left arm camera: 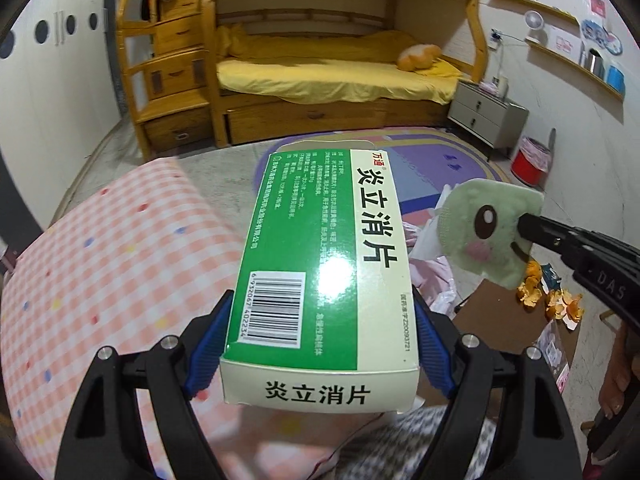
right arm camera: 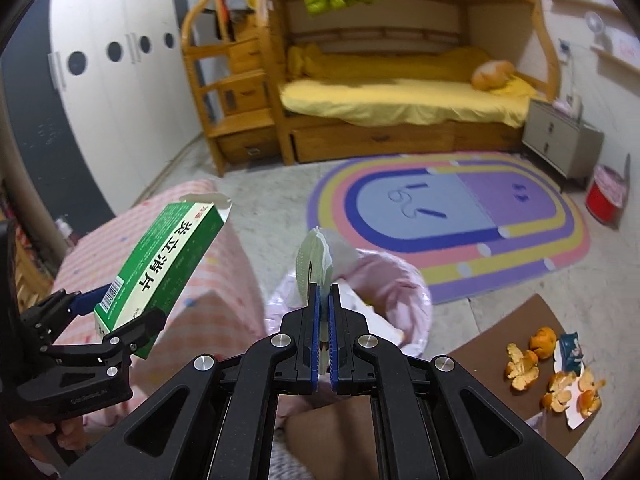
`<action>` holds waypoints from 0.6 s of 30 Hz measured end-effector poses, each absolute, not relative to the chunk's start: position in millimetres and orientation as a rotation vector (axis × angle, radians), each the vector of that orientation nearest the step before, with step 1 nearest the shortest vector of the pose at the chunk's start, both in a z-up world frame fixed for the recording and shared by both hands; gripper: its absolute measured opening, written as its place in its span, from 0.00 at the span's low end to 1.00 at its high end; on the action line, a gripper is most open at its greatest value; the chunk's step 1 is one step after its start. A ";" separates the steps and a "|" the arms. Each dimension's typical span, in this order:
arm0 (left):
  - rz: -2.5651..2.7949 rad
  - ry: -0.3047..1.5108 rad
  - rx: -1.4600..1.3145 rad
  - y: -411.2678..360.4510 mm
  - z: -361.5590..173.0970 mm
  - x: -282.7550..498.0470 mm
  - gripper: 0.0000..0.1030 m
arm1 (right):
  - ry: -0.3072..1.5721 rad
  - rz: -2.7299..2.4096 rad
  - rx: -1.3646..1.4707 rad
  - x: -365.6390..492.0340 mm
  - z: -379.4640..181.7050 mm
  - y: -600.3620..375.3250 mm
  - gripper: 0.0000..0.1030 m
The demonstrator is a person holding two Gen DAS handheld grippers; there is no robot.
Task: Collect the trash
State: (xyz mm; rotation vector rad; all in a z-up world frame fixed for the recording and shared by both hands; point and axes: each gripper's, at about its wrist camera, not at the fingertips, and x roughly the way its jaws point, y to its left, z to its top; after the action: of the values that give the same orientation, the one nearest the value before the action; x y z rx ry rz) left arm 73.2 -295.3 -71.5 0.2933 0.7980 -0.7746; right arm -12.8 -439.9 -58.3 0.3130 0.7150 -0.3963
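My left gripper (left arm camera: 322,304) is shut on a green and white medicine box (left arm camera: 320,260), its blue pads pressing the box's two long sides near the barcode end. The box's far flap stands open. In the right wrist view the same box (right arm camera: 168,256) tilts up at the left, in the left gripper (right arm camera: 120,312). My right gripper (right arm camera: 323,292) is shut on a thin round pale-green pad (right arm camera: 312,260) with a cartoon face (left arm camera: 492,224) and white backing. It hangs above a bin lined with a pink bag (right arm camera: 404,280).
Orange peels (right arm camera: 520,364) and a blue wrapper (right arm camera: 570,350) lie on a low brown table (right arm camera: 500,332) at the right. A pink checked cover (left arm camera: 100,260) is at the left. Beyond are a striped rug (right arm camera: 460,220), a red bin (right arm camera: 604,196) and a bunk bed.
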 end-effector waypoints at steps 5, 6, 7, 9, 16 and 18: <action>-0.815 0.816 0.289 -333.3 -80.7 94.2 0.77 | 0.740 -0.425 0.350 6.9 -74.5 -473.0 0.04; -0.822 0.819 0.284 -339.0 -81.0 97.6 0.77 | 0.745 -0.427 0.361 11.2 -78.0 -479.4 0.04; -0.831 0.820 0.279 -346.7 -81.5 102.1 0.77 | 0.748 -0.427 0.374 16.3 -81.7 -486.2 0.06; -0.857 0.809 0.260 -356.4 -80.2 108.3 0.79 | 0.746 -0.411 0.409 24.2 -88.0 -497.7 0.09; -0.805 0.742 0.233 -349.9 -68.7 116.4 0.93 | 0.708 -0.424 0.496 16.5 -93.6 -513.1 0.38; -0.766 0.749 0.241 -343.6 -68.0 117.5 0.93 | 0.714 -0.419 0.512 10.8 -92.2 -510.2 0.39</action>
State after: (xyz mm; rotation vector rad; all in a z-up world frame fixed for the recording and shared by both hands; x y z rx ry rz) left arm 117.5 -343.6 -68.0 0.2406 0.7488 -0.7656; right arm 10.8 -510.2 -92.2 0.5123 0.7144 -0.4185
